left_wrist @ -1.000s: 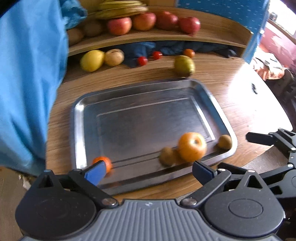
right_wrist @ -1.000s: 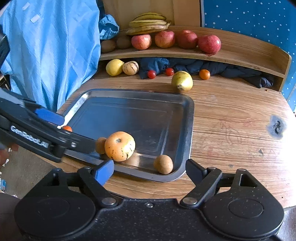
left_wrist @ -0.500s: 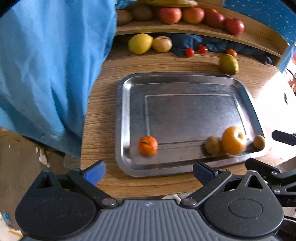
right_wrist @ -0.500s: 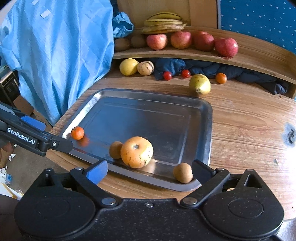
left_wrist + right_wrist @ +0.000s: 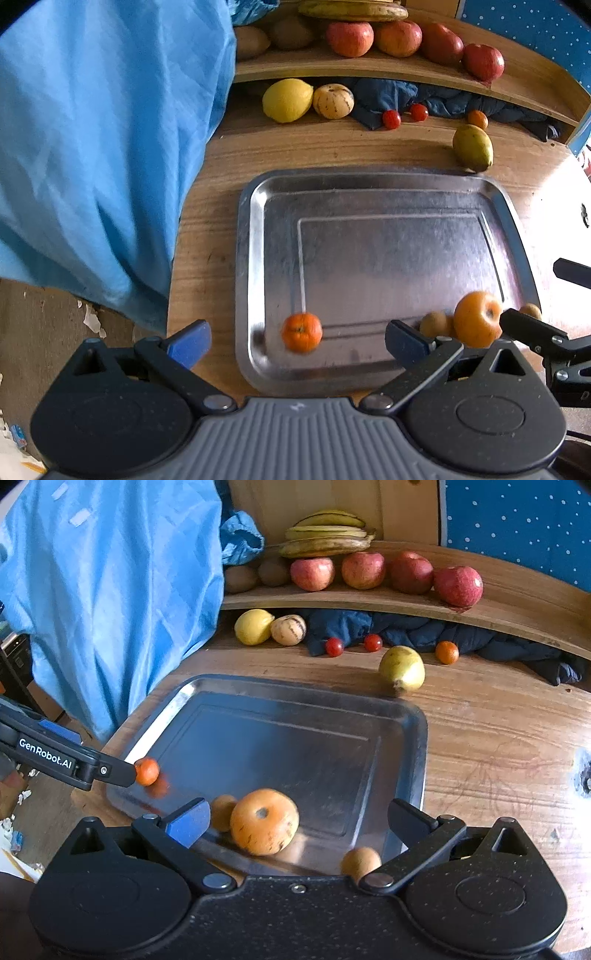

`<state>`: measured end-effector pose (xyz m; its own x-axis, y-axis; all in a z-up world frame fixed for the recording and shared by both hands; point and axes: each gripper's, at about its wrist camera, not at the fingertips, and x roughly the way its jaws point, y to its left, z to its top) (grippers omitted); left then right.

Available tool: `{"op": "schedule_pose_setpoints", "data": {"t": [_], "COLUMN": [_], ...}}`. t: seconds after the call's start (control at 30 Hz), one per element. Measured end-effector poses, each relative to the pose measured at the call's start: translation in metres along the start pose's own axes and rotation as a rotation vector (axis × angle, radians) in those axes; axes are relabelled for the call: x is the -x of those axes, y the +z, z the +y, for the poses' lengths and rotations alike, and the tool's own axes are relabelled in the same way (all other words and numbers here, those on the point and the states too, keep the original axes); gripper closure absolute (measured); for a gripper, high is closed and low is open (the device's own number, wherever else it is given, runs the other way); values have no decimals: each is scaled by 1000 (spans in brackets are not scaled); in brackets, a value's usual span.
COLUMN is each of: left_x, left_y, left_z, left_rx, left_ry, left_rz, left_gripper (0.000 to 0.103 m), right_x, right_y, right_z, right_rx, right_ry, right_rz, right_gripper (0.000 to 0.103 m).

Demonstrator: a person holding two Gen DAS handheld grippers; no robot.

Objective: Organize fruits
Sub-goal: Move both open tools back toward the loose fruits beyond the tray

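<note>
Left wrist view: left gripper (image 5: pixel 297 341) spread wide, empty; small orange (image 5: pixel 301 331) between its fingers on the tray (image 5: pixel 255 258), rolling-prone; you close gently, centred.

Right wrist view: right gripper (image 5: pixel 297 823) has just been opening, now wide, empty; large orange fruit (image 5: pixel 264 821) between its fingers; wooden table (image 5: pixel 498 731) beyond; blue cloth (image 5: pixel 110 590) far left; shelf (image 5: pixel 517 605) of apples (image 5: pixel 458 586) ahead.

A lived-in home corner: a worn wooden tabletop (image 5: pixel 498 716) with a curved wooden shelf (image 5: pixel 517 605) of apples (image 5: pixel 458 585) and bananas (image 5: pixel 327 535), blue cloth (image 5: pixel 110 590) draped beside, dark clothing (image 5: pixel 424 633) stuffed beneath.
</note>
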<state>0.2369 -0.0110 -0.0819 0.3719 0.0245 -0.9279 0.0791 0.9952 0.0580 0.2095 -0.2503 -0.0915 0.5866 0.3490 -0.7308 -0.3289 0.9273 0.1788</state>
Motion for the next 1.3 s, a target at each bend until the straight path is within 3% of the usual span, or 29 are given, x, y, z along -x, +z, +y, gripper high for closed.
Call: {"op": "schedule_pose_setpoints", "data": {"t": [0.7, 1.0, 1.3], "left_x": [-48, -67, -84], "left_y": [80, 112, 152], "left_z": [-32, -66, -83], "left_rx": [-126, -235, -253], "left_ry": [-56, -98, -120], "left_rz": [8, -16, -61], "left_gripper": [1, 1, 1], "right_x": [-36, -54, -73], "right_y": [41, 52, 65], "right_z": [-47, -62, -70], "right_rx": [-110, -177, -172], "right_ry": [-113, -177, -223], "right_rz": [-22, -23, -7], "right_gripper": [1, 1, 1]}}
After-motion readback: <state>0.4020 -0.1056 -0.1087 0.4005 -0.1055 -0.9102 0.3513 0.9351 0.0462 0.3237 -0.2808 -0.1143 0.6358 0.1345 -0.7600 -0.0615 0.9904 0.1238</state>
